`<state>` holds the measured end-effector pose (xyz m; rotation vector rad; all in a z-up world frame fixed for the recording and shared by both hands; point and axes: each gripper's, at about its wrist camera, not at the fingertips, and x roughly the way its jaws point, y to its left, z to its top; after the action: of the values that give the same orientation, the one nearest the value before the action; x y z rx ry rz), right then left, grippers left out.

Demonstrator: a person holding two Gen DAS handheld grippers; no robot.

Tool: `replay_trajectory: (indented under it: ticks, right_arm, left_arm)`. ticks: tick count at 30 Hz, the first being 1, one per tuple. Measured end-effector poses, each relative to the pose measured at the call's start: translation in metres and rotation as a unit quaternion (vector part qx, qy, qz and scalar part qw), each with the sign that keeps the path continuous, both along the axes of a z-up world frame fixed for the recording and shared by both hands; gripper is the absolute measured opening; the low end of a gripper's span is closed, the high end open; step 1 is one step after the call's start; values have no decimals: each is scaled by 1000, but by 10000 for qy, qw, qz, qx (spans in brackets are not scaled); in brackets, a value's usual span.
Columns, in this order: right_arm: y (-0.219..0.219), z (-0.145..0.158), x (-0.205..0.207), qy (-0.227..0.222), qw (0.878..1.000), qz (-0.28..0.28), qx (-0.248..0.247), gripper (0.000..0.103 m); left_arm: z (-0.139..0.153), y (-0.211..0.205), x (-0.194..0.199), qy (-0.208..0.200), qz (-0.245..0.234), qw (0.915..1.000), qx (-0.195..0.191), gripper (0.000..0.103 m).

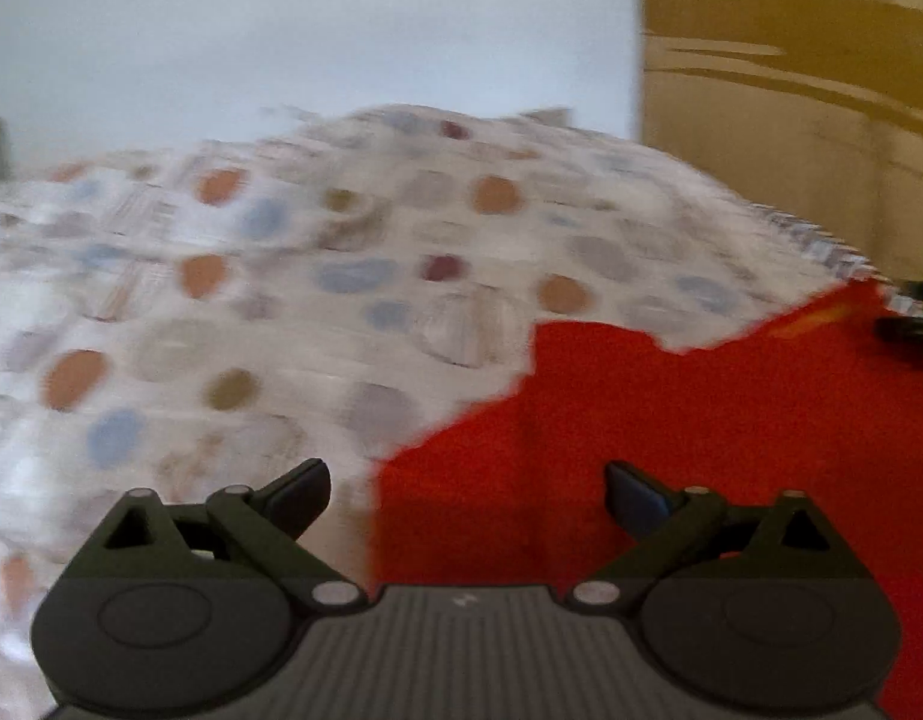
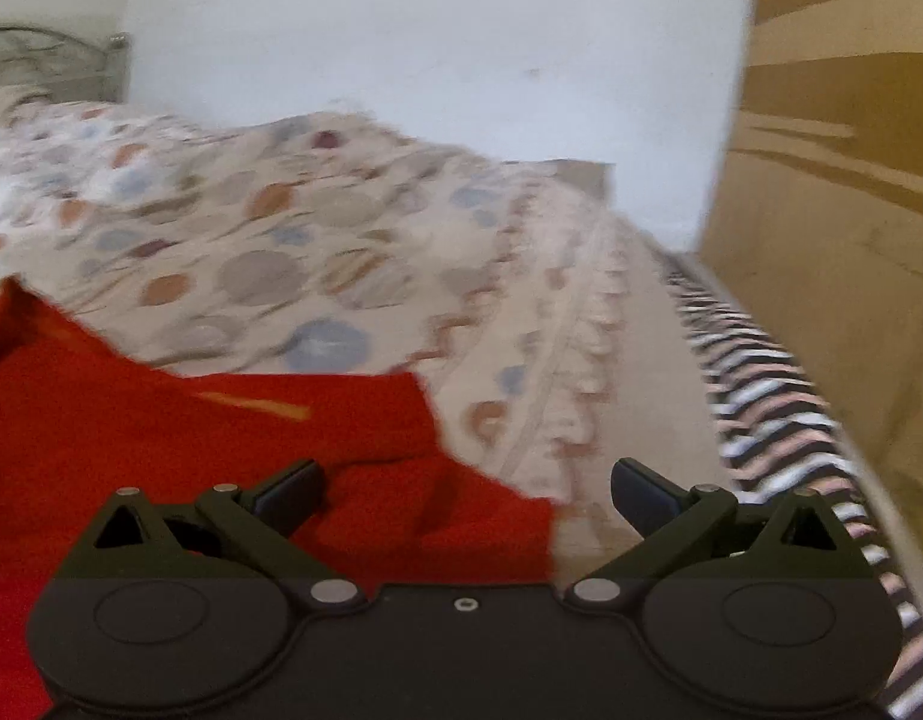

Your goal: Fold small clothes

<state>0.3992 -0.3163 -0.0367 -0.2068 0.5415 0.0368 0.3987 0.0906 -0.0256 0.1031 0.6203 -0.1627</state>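
Jaws of the left gripper and right gripper are seen spread wide and empty above a red garment laid on a patterned bedspread

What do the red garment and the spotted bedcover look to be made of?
Red garment: soft matte cloth, possibly knit or fleece; it creases and drapes limply. Spotted bedcover: thin printed woven fabric, likely cotton, matte, lying in soft folds. Blur hides the weave in both.

Setting: home bedroom.
Evidence: bed under a spotted bedspread, metal headboard, plain white wall, wooden wardrobe.
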Motion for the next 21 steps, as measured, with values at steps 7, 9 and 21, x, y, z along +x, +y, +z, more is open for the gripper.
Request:
replay_trajectory:
  ticks: [7,9,21]
  right_arm:
    - [-19,-10,3,-141,9979,-618,-157,102]
    - [-23,-7,-2,-219,9977,-646,-58,102]
    - [-17,22,-104,-415,9946,27,955,102]
  left_arm:
    - [-6,32,12,179,801,9966,36,98]
    - [-5,38,9,176,823,9963,-149,98]
    - [20,31,-80,-347,540,9936,-926,103]
